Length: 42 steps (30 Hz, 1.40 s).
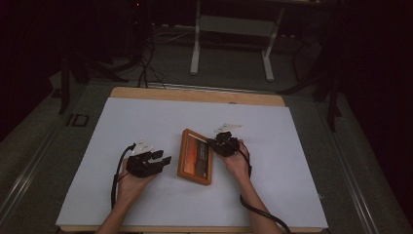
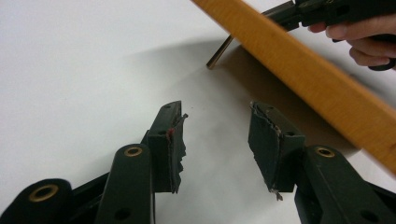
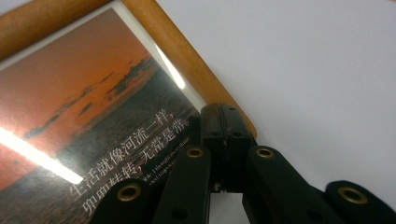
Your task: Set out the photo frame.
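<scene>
High view: a wooden picture frame (image 1: 195, 156) sits near the middle of a white, matte table sheet (image 1: 146, 122), its long sides running away from the person. The frame is a rounded-corner rectangle of warm, orange-brown wood with a glossy print inside. The right gripper (image 1: 214, 143) is at the frame's right edge near the far corner, held in a hand (image 1: 237, 163). The left gripper (image 1: 164, 158) lies just left of the frame, apart from it, gripped by the other hand (image 1: 131, 183).

Right gripper view shows the 2 black jaws pressed together on the smooth, rounded wood rail of the frame (image 3: 177, 70), so this gripper is clamped on the frame's edge. Brass-coloured rivets dot the black jaw arms. The print (image 3: 84, 112) behind the shiny glazing shows an orange sky over dark water with white characters, and 2 bright streaks of reflected light cross it.

Left gripper view shows its 2 jaws standing apart with bare sheet between them, holding nothing; their dark pads (image 2: 264, 142) look frayed and ragged at the edges. Beyond them, the frame's flat wooden side (image 2: 299, 70) rises off the sheet, casting a shadow beneath, and a thin metal strut (image 2: 219, 53) slants down from under it to the sheet.
</scene>
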Each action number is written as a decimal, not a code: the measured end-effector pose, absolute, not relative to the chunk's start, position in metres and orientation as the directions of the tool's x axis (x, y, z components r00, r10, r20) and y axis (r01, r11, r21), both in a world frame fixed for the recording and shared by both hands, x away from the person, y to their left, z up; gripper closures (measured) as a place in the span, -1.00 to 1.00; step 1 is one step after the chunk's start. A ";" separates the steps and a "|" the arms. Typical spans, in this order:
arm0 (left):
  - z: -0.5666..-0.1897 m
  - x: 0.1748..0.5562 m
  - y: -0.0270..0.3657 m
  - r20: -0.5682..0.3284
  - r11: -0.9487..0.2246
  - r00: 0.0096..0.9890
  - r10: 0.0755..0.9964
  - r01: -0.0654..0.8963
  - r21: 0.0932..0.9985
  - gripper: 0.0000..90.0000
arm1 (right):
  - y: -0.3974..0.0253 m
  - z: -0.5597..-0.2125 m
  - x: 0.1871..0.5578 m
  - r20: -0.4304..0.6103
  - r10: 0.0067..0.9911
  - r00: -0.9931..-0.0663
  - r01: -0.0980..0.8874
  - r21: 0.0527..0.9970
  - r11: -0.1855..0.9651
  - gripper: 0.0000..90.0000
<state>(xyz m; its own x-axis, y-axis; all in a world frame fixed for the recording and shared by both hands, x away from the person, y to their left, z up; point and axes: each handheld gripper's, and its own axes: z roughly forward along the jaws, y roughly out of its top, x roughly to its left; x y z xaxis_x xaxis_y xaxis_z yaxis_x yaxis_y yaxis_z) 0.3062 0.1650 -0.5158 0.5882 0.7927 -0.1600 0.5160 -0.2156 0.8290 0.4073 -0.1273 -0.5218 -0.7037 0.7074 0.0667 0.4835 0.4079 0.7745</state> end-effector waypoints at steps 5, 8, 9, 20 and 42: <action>-0.513 0.304 0.165 -0.180 -0.200 0.584 0.791 0.525 0.827 0.19 | -0.128 -0.522 0.409 0.080 0.705 -0.705 0.495 0.767 0.408 0.99; -0.511 0.302 0.164 -0.200 -0.184 0.583 0.787 0.531 0.827 0.18 | -0.129 -0.522 0.410 0.087 0.705 -0.704 0.497 0.770 0.401 1.00; -0.511 0.302 0.164 -0.208 -0.177 0.582 0.786 0.535 0.826 0.14 | -0.129 -0.523 0.410 0.091 0.706 -0.702 0.497 0.773 0.395 0.99; -0.503 0.299 0.160 -0.305 -0.125 0.596 0.743 0.571 0.812 -0.09 | -0.130 -0.523 0.409 0.093 0.706 -0.703 0.496 0.775 0.392 1.00; -0.493 0.290 0.137 -0.322 -0.139 0.635 0.702 0.566 0.813 -0.27 | -0.130 -0.524 0.408 0.089 0.705 -0.704 0.487 0.782 0.388 1.00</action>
